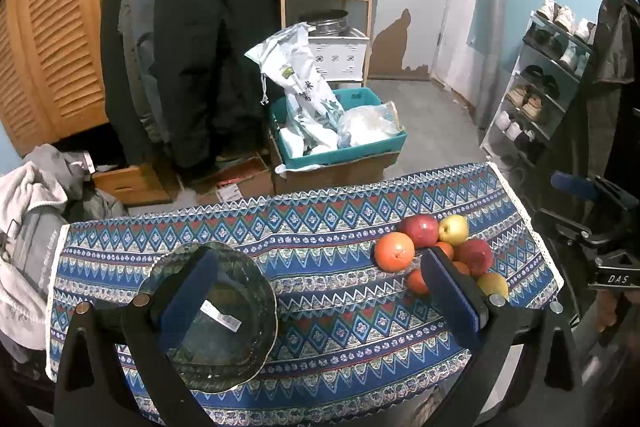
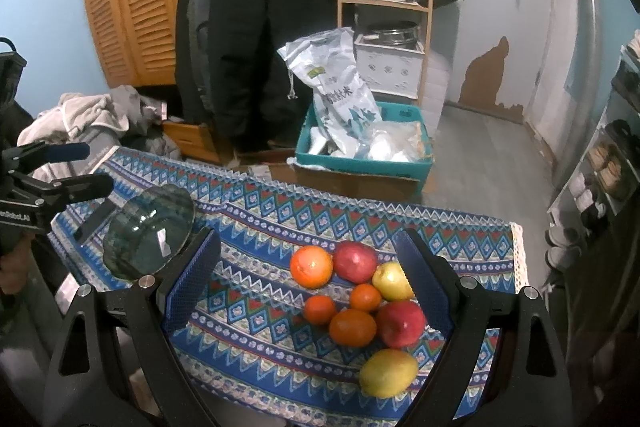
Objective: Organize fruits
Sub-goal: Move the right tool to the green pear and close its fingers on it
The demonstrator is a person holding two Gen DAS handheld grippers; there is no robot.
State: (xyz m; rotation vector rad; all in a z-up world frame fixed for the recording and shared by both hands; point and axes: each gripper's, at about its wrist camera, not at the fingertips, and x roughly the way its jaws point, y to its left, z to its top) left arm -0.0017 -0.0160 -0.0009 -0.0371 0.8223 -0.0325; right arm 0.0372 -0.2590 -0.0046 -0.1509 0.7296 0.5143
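Right gripper, jaws wide, holding nothing; fruit pile between fingers.
Left gripper likewise spread, unladen; glass bowl lower left, empty; patterned tablecloth beneath.

Eight fruits lie bunched on the worktop's right side: oranges, red apples, yellow ones. A dark glass bowl sits empty, well apart at left.

We see a table with a glass bowl near its left edge and fruit near its right edge.
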